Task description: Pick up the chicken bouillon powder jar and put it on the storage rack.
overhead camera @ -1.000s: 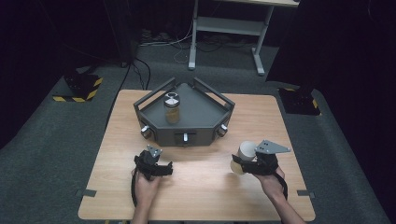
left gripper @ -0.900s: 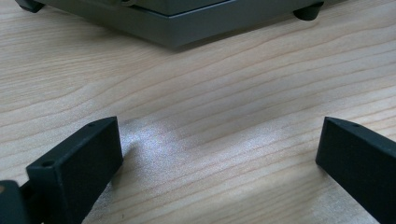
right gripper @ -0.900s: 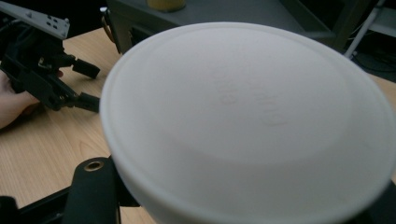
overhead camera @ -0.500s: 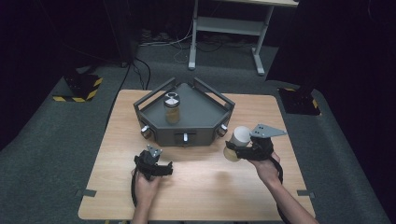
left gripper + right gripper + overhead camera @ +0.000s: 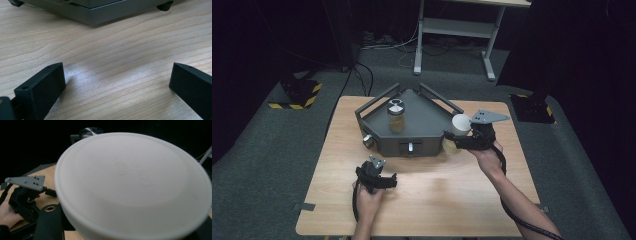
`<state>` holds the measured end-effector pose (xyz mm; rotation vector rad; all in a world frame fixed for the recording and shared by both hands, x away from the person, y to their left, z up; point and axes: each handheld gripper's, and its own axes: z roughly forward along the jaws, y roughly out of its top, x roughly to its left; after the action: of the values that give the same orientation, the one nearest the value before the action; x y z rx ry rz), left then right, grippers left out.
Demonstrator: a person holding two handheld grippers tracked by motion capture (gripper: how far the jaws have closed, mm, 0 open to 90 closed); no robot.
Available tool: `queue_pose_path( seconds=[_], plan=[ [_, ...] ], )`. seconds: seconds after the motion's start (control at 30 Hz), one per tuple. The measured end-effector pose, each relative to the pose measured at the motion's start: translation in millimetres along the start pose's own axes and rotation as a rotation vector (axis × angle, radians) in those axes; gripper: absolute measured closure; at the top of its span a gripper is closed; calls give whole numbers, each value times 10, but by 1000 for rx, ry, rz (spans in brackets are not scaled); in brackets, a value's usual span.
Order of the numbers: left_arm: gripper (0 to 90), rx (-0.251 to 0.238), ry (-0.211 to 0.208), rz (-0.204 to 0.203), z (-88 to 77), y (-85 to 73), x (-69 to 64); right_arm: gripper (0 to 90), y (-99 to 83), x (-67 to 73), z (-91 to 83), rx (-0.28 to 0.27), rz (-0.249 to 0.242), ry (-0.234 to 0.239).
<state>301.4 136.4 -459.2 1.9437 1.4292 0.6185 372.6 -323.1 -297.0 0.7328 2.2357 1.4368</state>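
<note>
Fingers of the right gripper (image 5: pixel 454 140) clamp a white-lidded jar (image 5: pixel 459 123) above the wooden table (image 5: pixel 452 200); left gripper (image 5: pixel 384 181) fingers gape.

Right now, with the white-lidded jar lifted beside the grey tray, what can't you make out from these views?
- Right gripper view: the white lid hides the jar body, most of the jaws and the tray.
- High view: the right gripper hides its contact with the jar; jar contents too small to tell.
- Left gripper view: the grey tray is cut off by the top edge.
- High view: the second jar on the tray, label too small to read.
</note>
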Motion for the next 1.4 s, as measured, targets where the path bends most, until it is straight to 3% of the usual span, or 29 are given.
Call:
queue_pose_path(
  seconds=[0.33, 0.63, 0.8, 1.1, 1.4],
  plan=[
    [4, -1, 1, 0, 0, -2, -2, 352, 280, -43, 267, 8, -5, -14],
    [5, 0, 1, 2, -1, 0, -2, 352, 463, 16, 553, 15, -34, -40],
    [5, 0, 1, 2, -1, 0, -1, 352, 532, 30, 709, 25, -27, -47],
    [5, -1, 0, 0, 0, -2, -1, 352, 530, -10, 944, 51, 9, -68],
    [5, -1, 1, 0, 0, -2, -2, 353, 495, -38, 1041, 62, 38, -103]
  ],
)
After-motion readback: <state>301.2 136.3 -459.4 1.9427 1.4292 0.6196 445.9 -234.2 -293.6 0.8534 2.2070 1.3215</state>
